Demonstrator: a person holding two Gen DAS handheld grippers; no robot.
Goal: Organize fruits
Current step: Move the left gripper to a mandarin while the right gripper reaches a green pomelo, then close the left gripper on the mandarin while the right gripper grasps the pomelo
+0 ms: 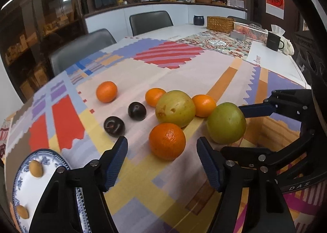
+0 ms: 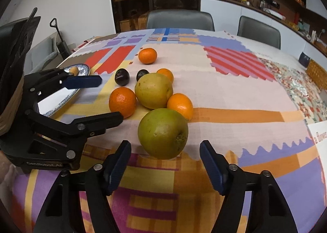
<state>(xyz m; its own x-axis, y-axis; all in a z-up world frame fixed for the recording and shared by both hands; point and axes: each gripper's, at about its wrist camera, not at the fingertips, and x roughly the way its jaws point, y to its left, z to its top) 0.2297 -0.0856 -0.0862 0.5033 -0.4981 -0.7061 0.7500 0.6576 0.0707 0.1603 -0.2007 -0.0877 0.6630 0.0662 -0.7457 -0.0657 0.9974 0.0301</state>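
Patchwork tabletop point(image 1: 143, 171), fruit bunched mid-frame, both sets of fingers half open and empty.

Your left gripper point(image 1: 161, 161) frames the nearest orange point(image 1: 167, 141); your right gripper point(image 2: 165, 163) frames the near green apple point(image 2: 162, 133), neither touched. Both fruits are round and sit loose on cloth, so an off-centre close could roll them into the second apple point(image 1: 175, 108) and the oranges touching it, or toward the near edge. Beyond lie two dark plums point(image 1: 114, 126). Lower left, the plate point(image 1: 20, 184) holds two small yellow fruits; your left gripper overhangs its rim and may knock it.
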